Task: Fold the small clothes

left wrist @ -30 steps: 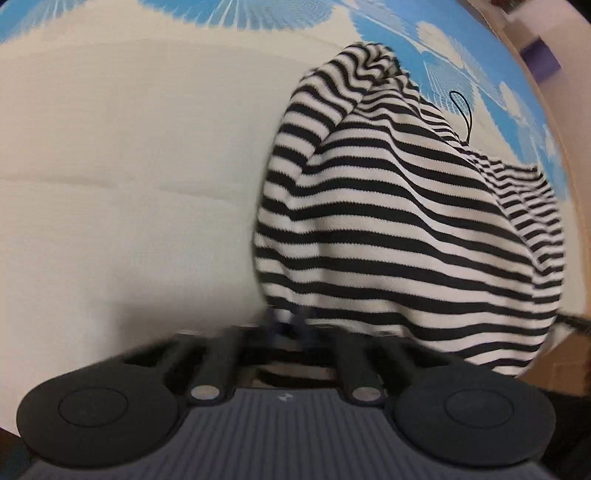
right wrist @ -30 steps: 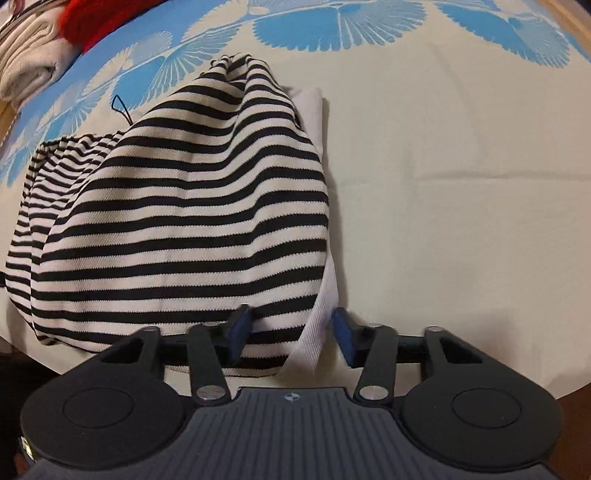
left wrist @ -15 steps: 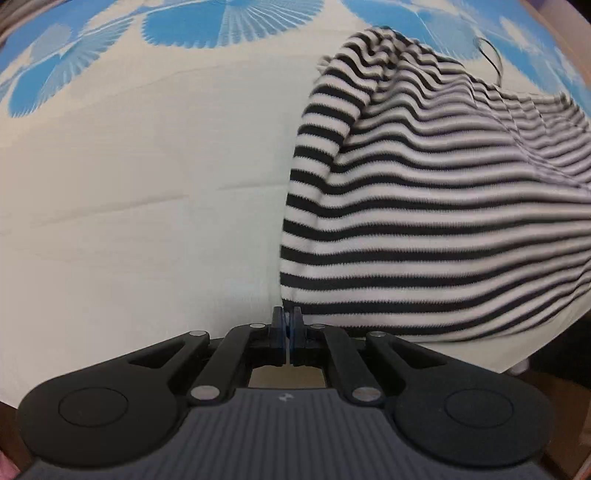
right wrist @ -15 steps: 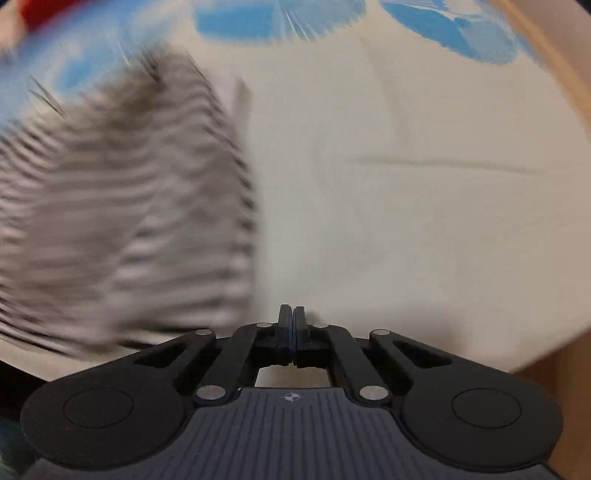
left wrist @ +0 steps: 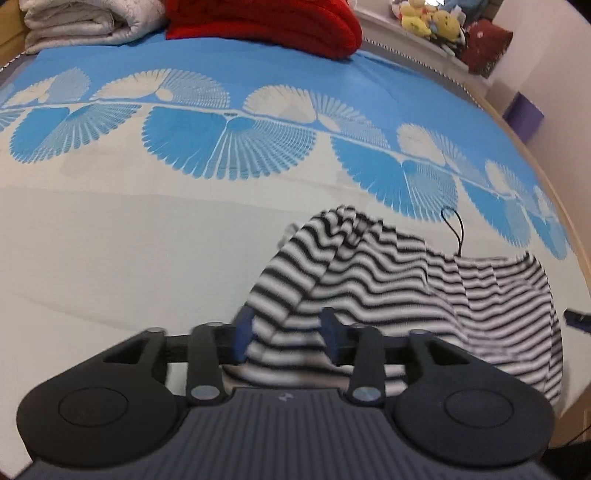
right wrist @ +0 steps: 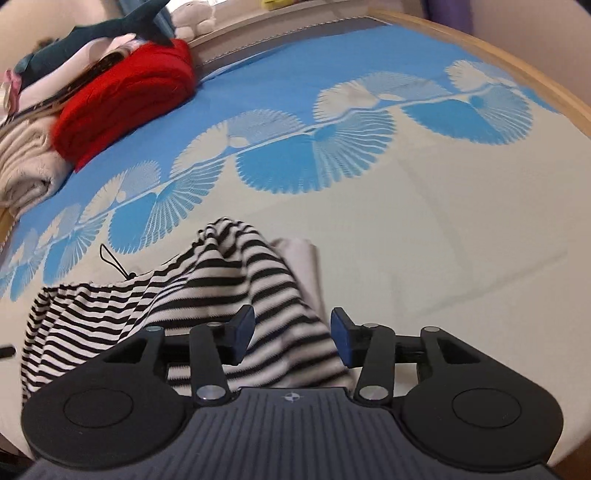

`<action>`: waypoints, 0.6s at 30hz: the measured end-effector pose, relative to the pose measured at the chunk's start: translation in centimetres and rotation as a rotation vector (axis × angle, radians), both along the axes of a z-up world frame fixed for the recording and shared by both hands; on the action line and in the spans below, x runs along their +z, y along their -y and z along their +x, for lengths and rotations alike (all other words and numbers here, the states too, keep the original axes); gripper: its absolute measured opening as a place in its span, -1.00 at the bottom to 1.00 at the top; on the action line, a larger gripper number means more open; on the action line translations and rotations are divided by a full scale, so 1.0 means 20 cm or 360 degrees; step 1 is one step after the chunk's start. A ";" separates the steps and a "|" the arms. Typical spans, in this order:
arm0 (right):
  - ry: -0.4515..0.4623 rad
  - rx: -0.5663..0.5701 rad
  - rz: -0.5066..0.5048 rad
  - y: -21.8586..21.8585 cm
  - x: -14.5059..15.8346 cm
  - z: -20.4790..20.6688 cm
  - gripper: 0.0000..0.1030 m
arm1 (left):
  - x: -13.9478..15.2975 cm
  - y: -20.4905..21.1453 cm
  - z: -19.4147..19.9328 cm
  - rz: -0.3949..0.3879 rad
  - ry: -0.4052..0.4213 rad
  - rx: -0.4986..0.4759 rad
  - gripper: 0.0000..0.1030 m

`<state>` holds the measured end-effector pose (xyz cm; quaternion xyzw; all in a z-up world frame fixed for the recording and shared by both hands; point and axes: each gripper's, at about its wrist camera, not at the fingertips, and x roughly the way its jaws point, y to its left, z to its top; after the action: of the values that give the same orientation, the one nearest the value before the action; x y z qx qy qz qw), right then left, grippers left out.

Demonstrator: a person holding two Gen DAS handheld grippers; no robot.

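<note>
both views tilted up, jaws just opened. left gripper (left wrist: 286,334) and right gripper (right wrist: 291,336) stand apart, striped garment (right wrist: 221,280) loose between them, bunched at near edge of bed (right wrist: 461,229). mid-fold release; next: regrip corners, flatten.

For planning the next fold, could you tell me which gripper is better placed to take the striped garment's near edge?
Probably right: the right gripper has the striped garment sharply framed between open jaws; the left gripper view is blurred.

Bed (left wrist: 147,240) – striped garment (left wrist: 388,280), red blanket (left wrist: 266,22).
</note>
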<state>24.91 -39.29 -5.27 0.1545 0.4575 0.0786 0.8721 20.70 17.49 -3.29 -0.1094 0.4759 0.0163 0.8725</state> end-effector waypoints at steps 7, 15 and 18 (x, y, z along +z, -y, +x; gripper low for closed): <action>0.0079 0.0195 -0.0221 -0.21 -0.10 0.19 -0.06 | -0.11 0.12 0.27 0.0259 0.0036 -0.0076 0.50; 0.0192 0.0154 -0.0347 -0.25 -0.09 0.40 -0.99 | -0.09 0.08 0.45 0.0312 0.0205 -0.0041 -0.93; 0.0236 0.0009 -0.0379 -0.22 -0.08 0.46 -0.99 | -0.17 0.01 0.53 0.0198 0.0072 0.0039 -0.91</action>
<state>34.09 -34.92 -6.85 0.0423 0.3985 0.0373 0.9154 31.24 17.29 -6.64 -0.0609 0.4528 0.0541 0.8879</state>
